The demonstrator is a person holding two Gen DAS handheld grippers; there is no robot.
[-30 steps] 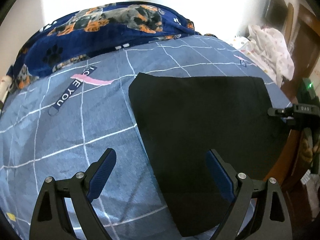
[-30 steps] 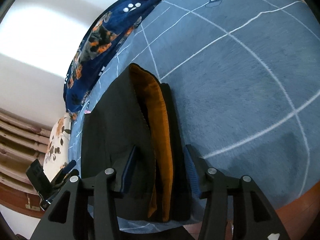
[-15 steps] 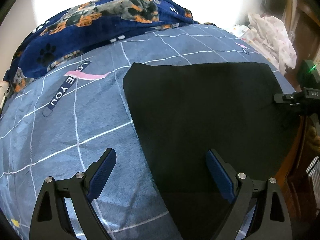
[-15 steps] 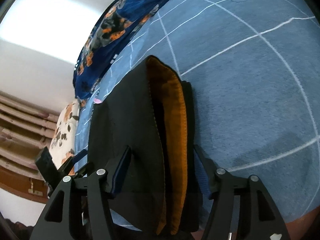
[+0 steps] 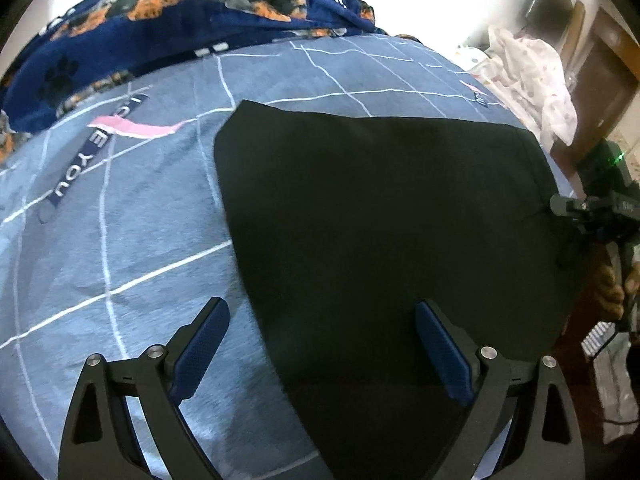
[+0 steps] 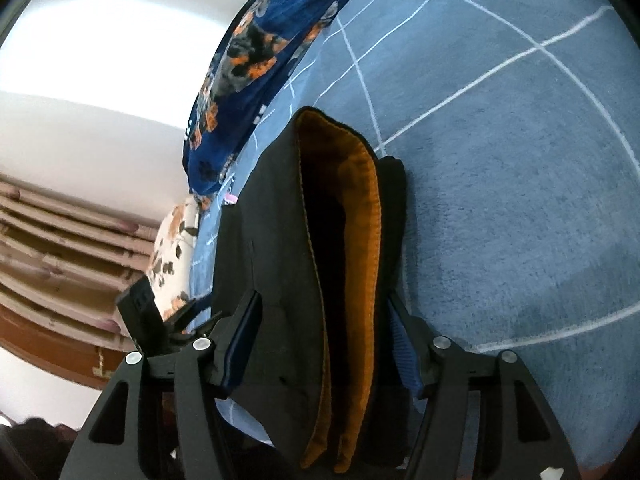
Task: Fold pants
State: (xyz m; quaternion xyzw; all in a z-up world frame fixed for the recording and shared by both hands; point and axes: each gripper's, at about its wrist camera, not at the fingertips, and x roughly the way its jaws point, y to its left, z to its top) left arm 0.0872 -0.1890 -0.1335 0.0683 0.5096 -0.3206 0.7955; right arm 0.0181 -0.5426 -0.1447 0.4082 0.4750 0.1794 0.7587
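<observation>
Black pants [image 5: 380, 220] lie folded flat on a blue grid-pattern bedspread [image 5: 120, 240]. My left gripper [image 5: 320, 344] is open above the pants' near left edge, one finger over the bedspread and one over the fabric. In the right wrist view the pants' layered end [image 6: 280, 240] shows an orange lining [image 6: 360, 240]. My right gripper [image 6: 324, 344] is open with its fingers on either side of that layered end. It also shows at the right edge of the left wrist view [image 5: 568, 208].
A dark blue dog-print blanket [image 5: 180, 12] lies bunched along the far side of the bed. White patterned clothing [image 5: 532, 76] sits at the far right corner. A wooden bed frame and floral pillow [image 6: 172, 248] are to the left in the right wrist view.
Both grippers have moved in closer over the pants. The right gripper has come further around the layered end, which now fills more of its view. Both stay open.
</observation>
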